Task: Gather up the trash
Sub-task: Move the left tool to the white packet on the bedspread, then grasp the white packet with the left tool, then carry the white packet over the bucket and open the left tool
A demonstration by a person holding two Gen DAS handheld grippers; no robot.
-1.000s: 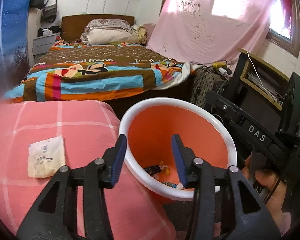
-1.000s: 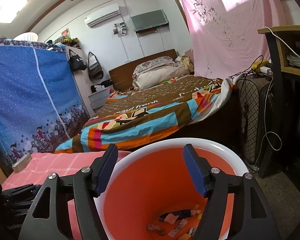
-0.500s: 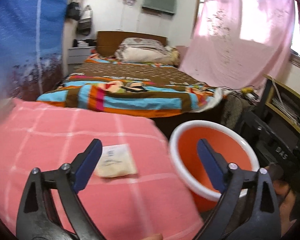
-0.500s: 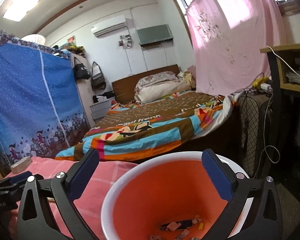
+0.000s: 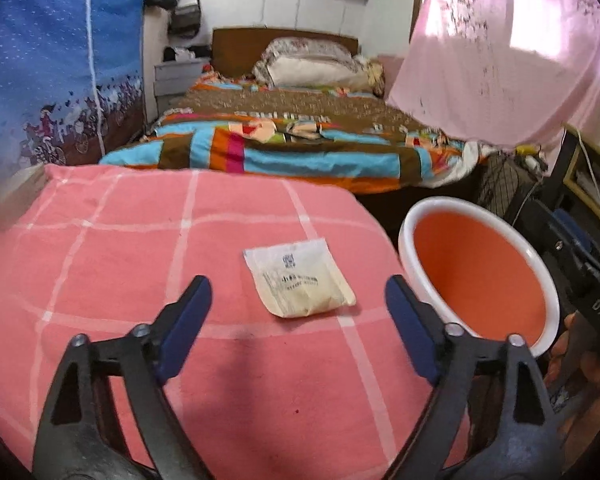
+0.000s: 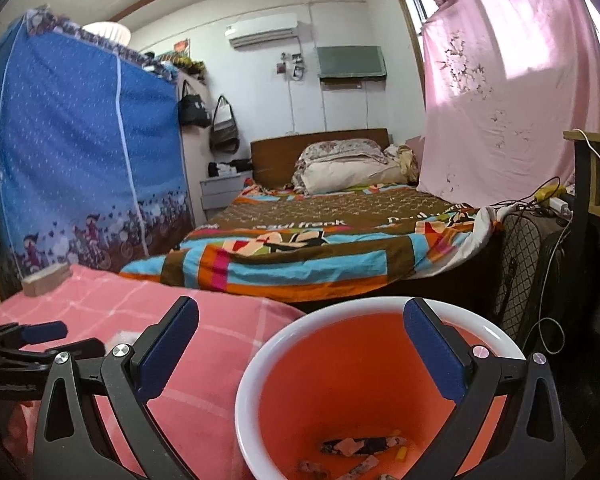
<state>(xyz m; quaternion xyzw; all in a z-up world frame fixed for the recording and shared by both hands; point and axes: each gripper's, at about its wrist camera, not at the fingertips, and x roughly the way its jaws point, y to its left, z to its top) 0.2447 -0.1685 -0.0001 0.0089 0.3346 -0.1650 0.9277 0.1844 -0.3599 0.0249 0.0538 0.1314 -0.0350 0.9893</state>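
White and cream plastic, a flat sachet (image 5: 300, 278) with small dark print lies on the pink checked cloth (image 5: 140, 264) covering the worktop, just ahead of the left hand-held gripper (image 5: 298, 326) and between the lines of its two blue-padded fingers (image 5: 186, 318). Nothing is between the pads; the jaws stand wide and are closing, and the sachet lies clear beyond their tips, touching neither.

To the right of that hand-held gripper, just past the cloth's edge, stands an orange bucket with a white rim (image 5: 480, 268). The right hand-held gripper (image 6: 300, 350) hangs above it with its jaws spread as wide as they go, holding nothing; its right finger reaches over the bucket's mouth (image 6: 372, 384) and its left finger sits over the pink cloth (image 6: 204, 360). Below its fingers, on the bucket's bottom, lie several small wrappers and scraps (image 6: 364, 448). Far to its left, the dark frame and one blue pad of the left hand-held gripper (image 6: 40, 340) show over the cloth.

Beyond both, a bed with a striped, brightly coloured blanket (image 6: 308, 248) runs back to a wooden headboard, a blue fabric wardrobe (image 6: 80, 152) stands to the left, and a pink curtain (image 6: 508, 112) hangs to the right.
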